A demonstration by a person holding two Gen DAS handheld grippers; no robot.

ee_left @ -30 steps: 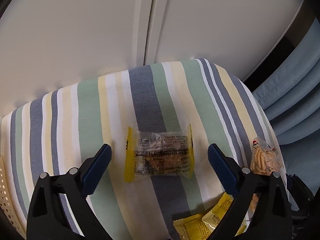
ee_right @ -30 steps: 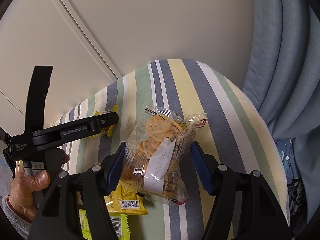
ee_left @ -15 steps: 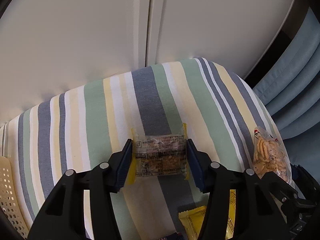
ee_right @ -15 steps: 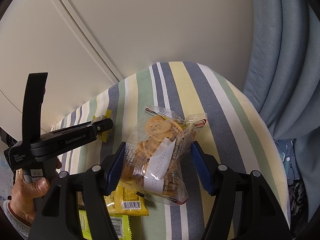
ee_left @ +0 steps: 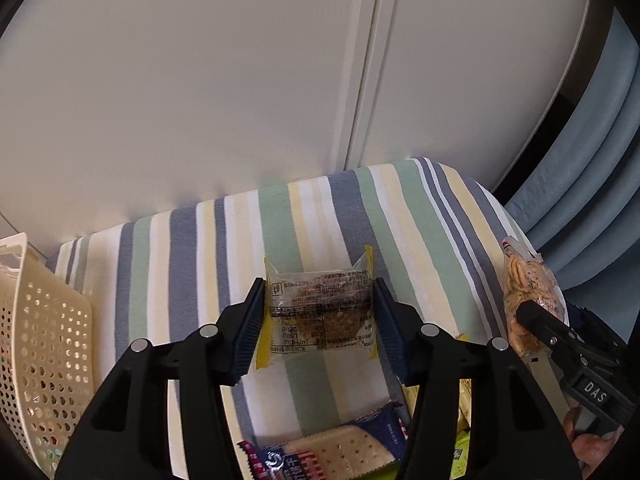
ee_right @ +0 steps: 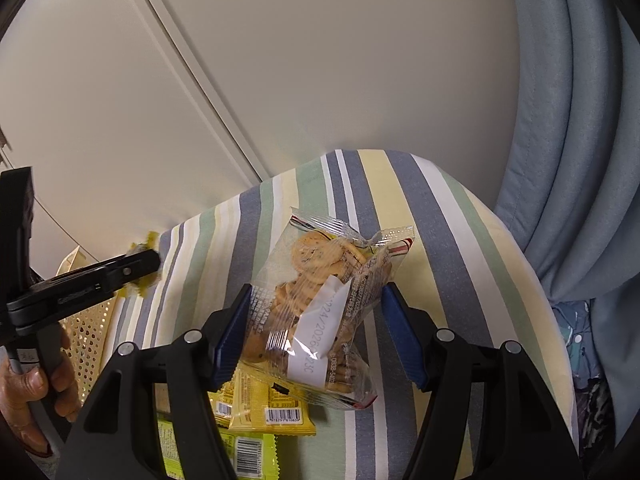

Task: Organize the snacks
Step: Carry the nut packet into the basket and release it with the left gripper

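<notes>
Clear yellow-edged bar packet (ee_left: 320, 312), flat, pinched at both ends. Clear cookie bag (ee_right: 320, 304), tilted, white date label. Yellow packets (ee_right: 264, 404) under it. Cream perforated basket (ee_left: 36, 344) at left.

Two claws, one perforated basket (ee_left: 44, 344), and perhaps six snack packets, some partly hidden.

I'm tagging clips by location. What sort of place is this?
Probably a room in a home: a striped tablecloth under loose snacks, blue curtains beside it, plain cream cabinet doors behind, and a perforated storage basket.
</notes>
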